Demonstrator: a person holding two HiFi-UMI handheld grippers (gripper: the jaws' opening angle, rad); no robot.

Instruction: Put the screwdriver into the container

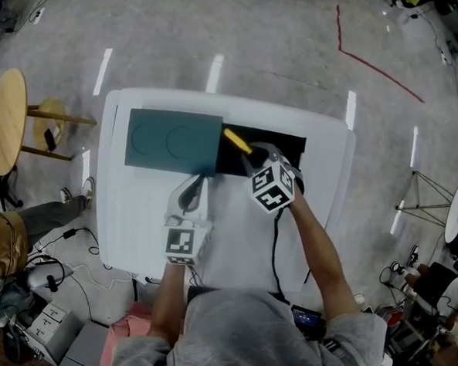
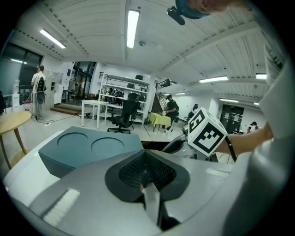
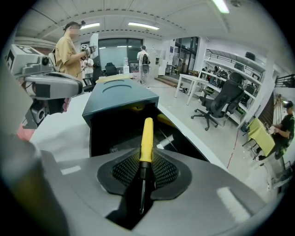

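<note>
Right gripper view: the screwdriver is held at its yellow handle's base by the fingers of the right gripper at the open container, into which it should be lowered before release; the left gripper is closed, empty.

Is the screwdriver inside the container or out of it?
Out. The right gripper is shut on the screwdriver, whose yellow handle points over the container's open black interior.
</note>
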